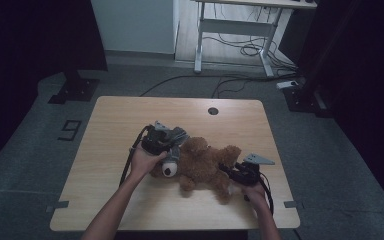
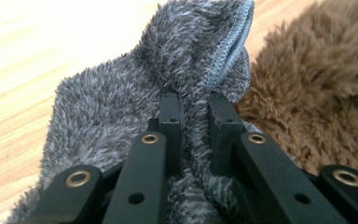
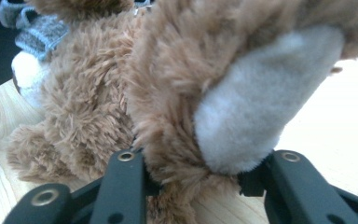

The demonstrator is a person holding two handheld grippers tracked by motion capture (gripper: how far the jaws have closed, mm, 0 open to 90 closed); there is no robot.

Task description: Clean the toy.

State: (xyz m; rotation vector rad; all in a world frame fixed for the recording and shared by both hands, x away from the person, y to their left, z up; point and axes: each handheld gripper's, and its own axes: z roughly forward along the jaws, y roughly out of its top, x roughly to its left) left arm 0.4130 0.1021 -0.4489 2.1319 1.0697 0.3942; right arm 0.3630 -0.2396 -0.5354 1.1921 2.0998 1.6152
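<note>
Plush fur in two colours marks the work on the counter [image 1: 130, 112]: a brown teddy bear [image 1: 202, 165] is laid on its back near the middle of the wooden top, head toward the left tongs, legs toward the right tongs. A grey fuzzy garment [image 2: 121, 112] with a stitched blue-grey hem is seen at the bear's head end, bunched against the brown fur; in the high view it is draped just below the left tongs [image 1: 156, 140], beside the bear's pale muzzle [image 1: 169, 170].

In the left gripper view the left tongs [image 2: 193, 105] are closed to a narrow gap, and a fold of the grey garment is pinched between the two black jaws. The person's left hand [image 1: 142, 161] is wrapped around the tool from below.

In the right gripper view the right tongs [image 3: 191, 175] are set on either side of a bear leg, whose pale foot pad [image 3: 265, 100] is turned toward the camera; the jaws are held moderately apart, with the leg filling the gap and fur pressed against both. The right hand [image 1: 254, 192] is seen near the counter's front right edge.

A round cable hole [image 1: 213, 111] is cut in the far side of the counter, and a white desk frame [image 1: 240, 35] with loose cables is placed on the floor beyond.
</note>
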